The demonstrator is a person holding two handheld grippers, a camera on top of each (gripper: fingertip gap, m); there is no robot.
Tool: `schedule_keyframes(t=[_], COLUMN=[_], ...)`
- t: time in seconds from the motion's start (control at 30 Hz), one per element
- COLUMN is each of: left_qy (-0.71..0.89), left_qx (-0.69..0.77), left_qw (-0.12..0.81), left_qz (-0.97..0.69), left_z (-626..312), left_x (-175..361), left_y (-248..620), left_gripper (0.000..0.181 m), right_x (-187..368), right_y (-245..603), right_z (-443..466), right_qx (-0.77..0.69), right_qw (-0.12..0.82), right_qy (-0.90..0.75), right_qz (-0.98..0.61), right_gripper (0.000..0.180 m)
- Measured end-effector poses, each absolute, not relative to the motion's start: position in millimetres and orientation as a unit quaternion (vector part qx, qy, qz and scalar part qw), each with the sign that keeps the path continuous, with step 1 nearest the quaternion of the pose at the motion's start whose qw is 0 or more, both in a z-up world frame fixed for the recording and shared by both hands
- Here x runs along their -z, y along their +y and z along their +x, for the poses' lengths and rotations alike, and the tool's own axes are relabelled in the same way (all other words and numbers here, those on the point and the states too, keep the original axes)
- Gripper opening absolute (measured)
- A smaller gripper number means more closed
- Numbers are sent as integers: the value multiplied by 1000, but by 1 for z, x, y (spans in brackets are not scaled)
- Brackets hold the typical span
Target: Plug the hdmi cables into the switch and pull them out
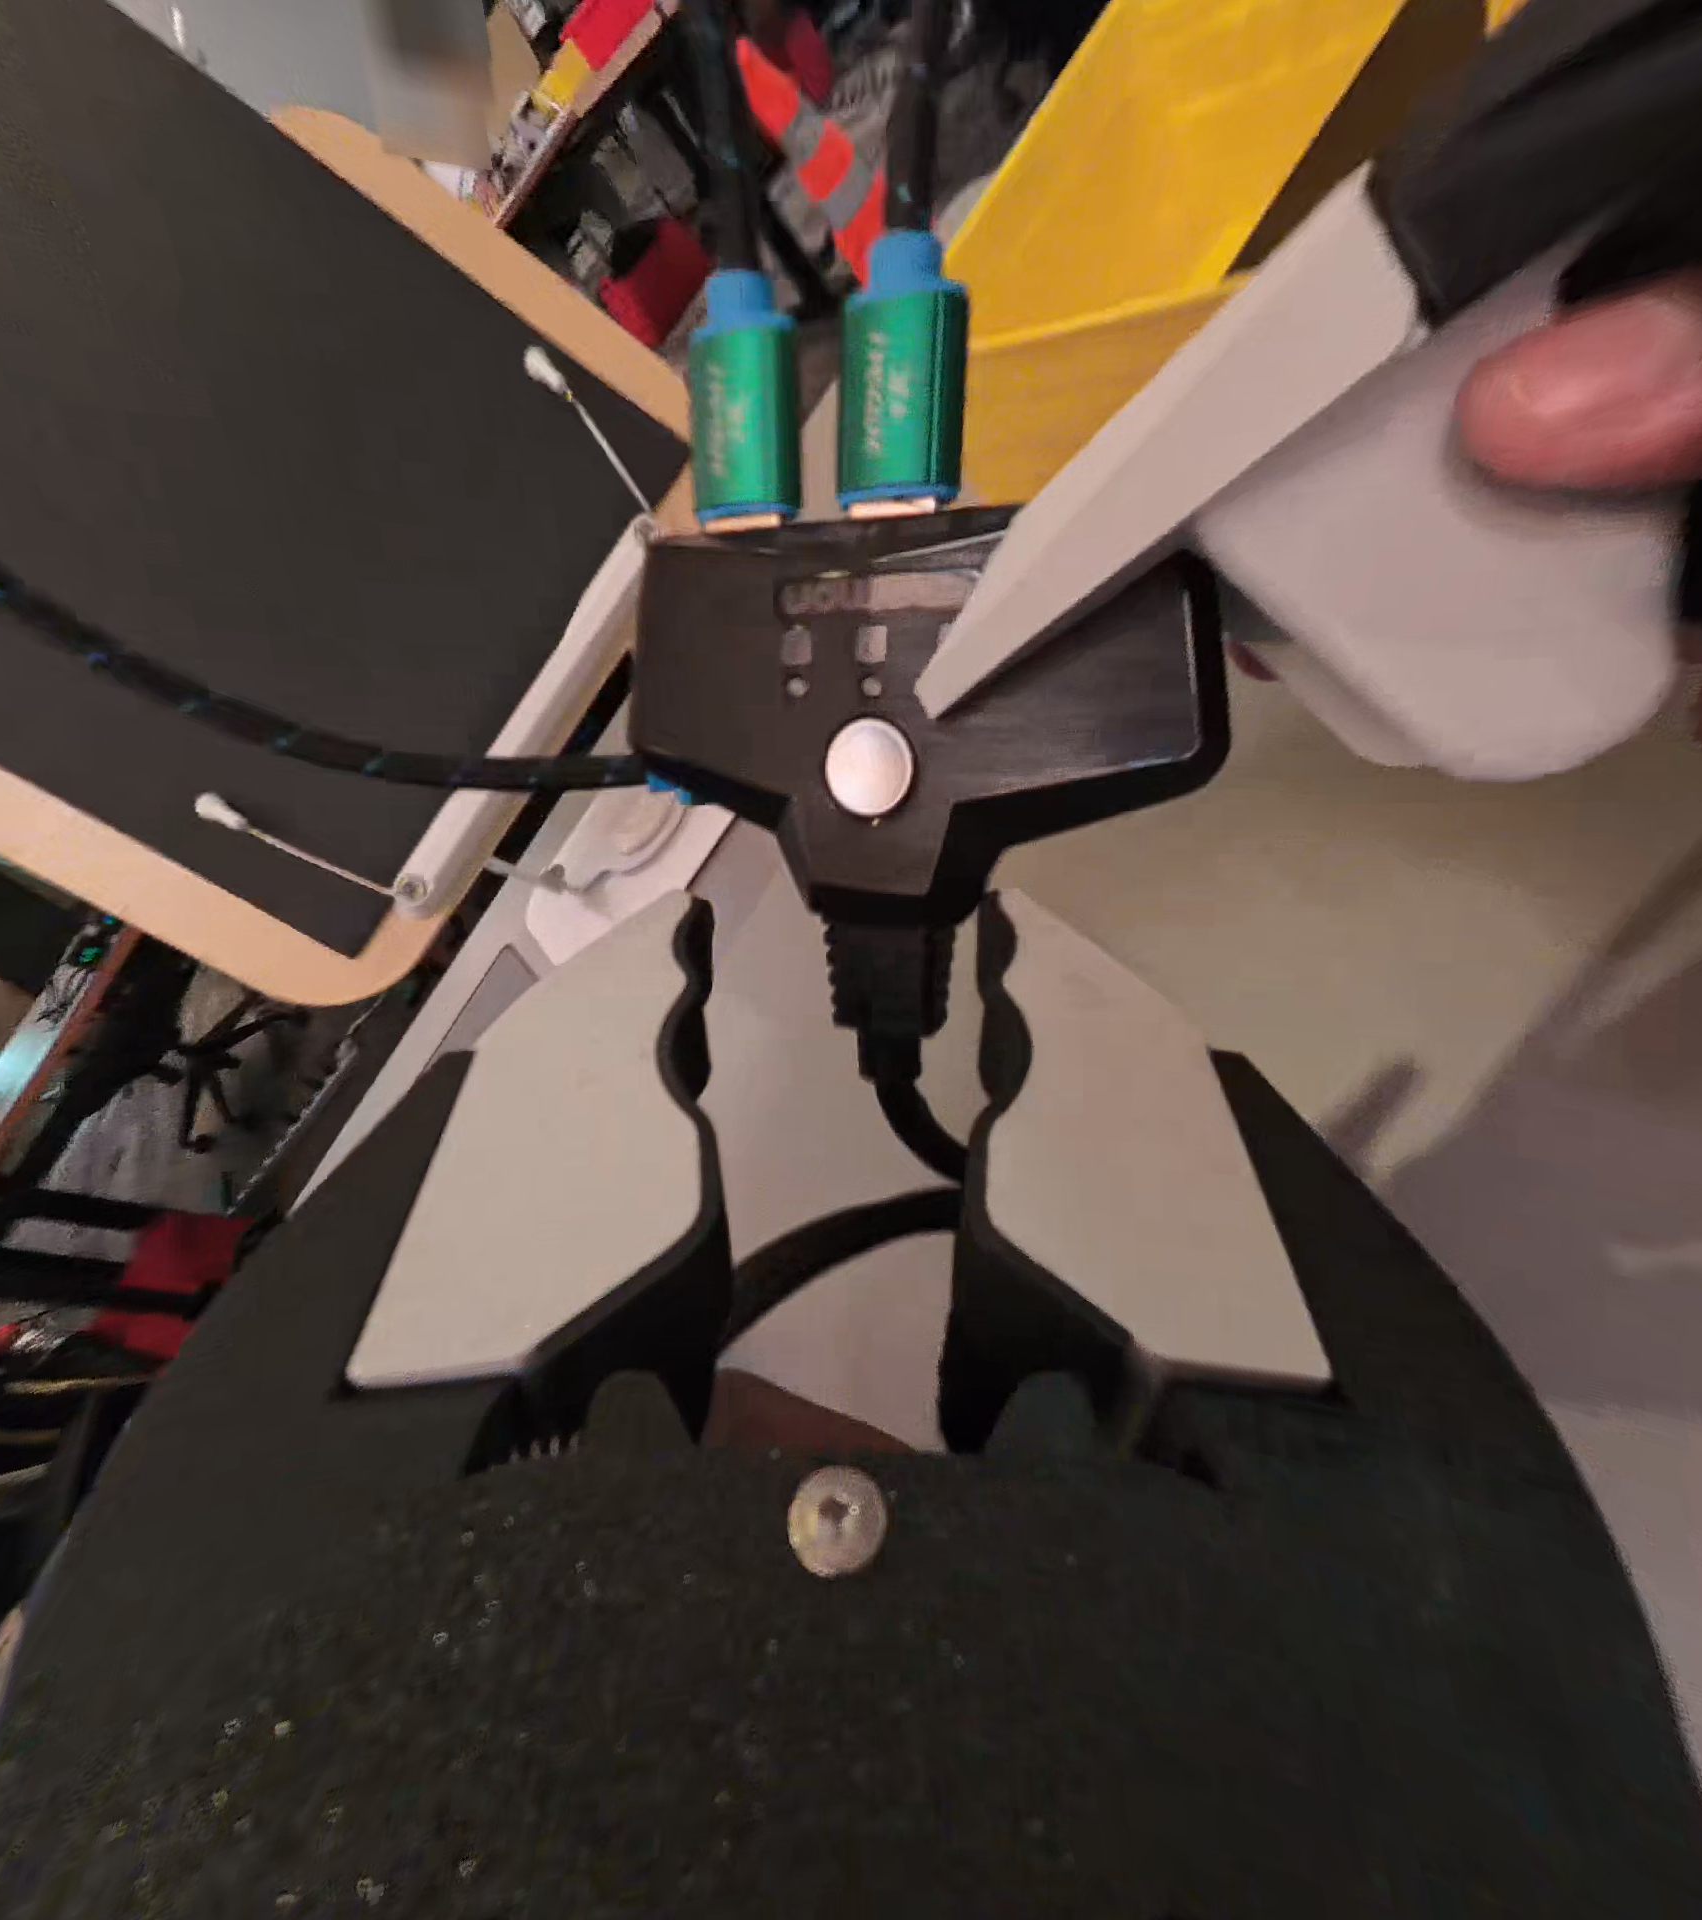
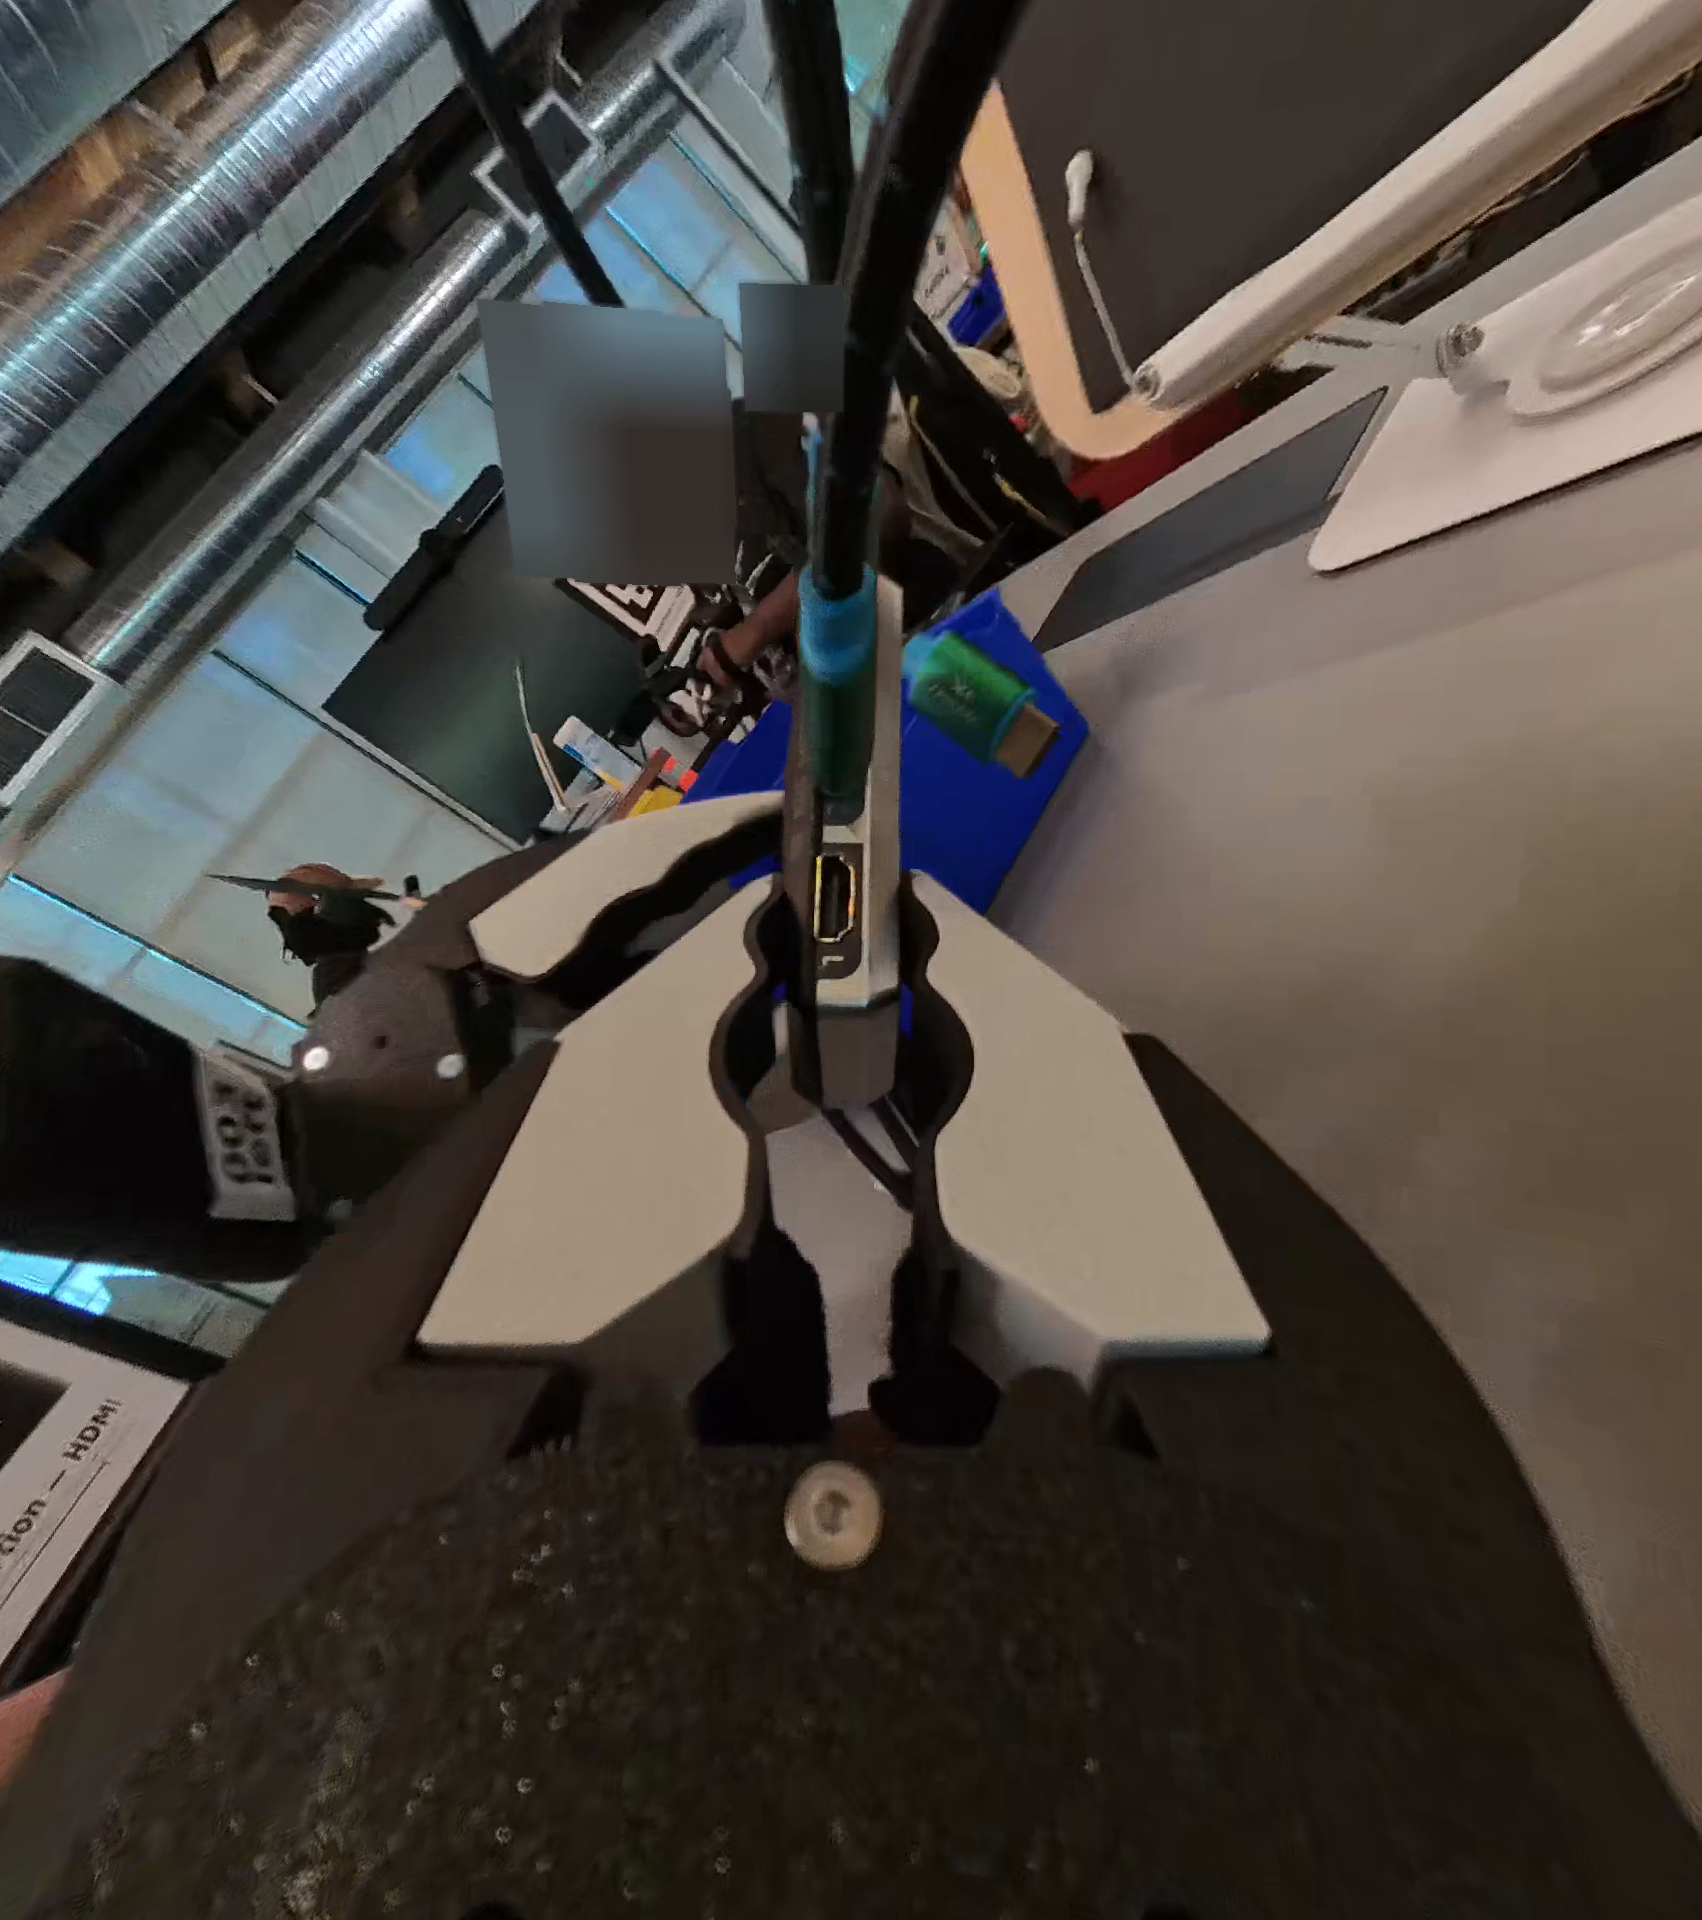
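The right claw [image 2: 842, 971] grips the black switch [image 1: 914, 675] by its right edge. The left claw [image 1: 842, 997], parted narrowly, straddles the switch's near cable stub [image 1: 891, 997], contact unclear. Two green plugs [image 1: 743, 410] sit in its far ports; a loose plug [image 2: 982, 701] lies before a blue bin [image 2: 951, 821] on the grey table [image 2: 1449, 1039].

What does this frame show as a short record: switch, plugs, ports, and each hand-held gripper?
switch: black HDMI switch
plugged in: two green plugs, side by side in its far edge
empty port: one, facing the right wrist view
loose plug: third green plug, unplugged, near blue bin
left hand-held gripper: open, fingers either side of the switch's tail cable
right hand-held gripper: shut on the switch's edge
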State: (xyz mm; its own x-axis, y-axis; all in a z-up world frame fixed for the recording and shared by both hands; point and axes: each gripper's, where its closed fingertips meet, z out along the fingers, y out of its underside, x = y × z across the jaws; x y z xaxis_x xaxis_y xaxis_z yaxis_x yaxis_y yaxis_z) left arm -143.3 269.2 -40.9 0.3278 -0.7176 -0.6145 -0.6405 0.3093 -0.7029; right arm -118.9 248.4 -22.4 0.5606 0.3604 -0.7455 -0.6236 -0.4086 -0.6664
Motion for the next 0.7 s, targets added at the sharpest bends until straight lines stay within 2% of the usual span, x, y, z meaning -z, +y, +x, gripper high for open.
schedule_keyframes(t=[0.07, 0.17, 0.27, 0.4, 0.47, 0.53, 0.63, 0.7], left_qy=[577, 558, 552, 552, 560, 567, 578, 594], left_qx=[4, -28, -30, 12, 41, 59, 76, 112], left_qw=[567, 595, 603, 599, 595, 589, 582, 580], left_qz=[-587, -578, -575, -580, -575, -572, -567, -545], left_z=[-145, -147, -149, -155, -157, -160, -164, -163], left_x=[51, 53, 57, 54, 53, 51, 51, 48], left_y=[273, 273, 274, 280, 279, 279, 278, 268], left_gripper=[48, 34, 32, 31, 31, 31, 31, 30], right_x=[21, 20, 21, 9, 0, -23, -102, -141], right_y=[244, 239, 236, 214, 191, 145, 97, 92], right_z=[-127, -135, -138, -147, -148, -154, -130, -87], right_qx=[-460, -451, -428, -423, -400, -414, -432, -395], right_qw=[532, 532, 533, 480, 449, 415, 510, 603], right_qy=[88, 82, 55, -64, -154, -278, -332, -293], right_qz=[-705, -712, -727, -766, -784, -762, -665, -628], right_gripper=[19, 19, 21, 49, 58, 56, 54, 48])
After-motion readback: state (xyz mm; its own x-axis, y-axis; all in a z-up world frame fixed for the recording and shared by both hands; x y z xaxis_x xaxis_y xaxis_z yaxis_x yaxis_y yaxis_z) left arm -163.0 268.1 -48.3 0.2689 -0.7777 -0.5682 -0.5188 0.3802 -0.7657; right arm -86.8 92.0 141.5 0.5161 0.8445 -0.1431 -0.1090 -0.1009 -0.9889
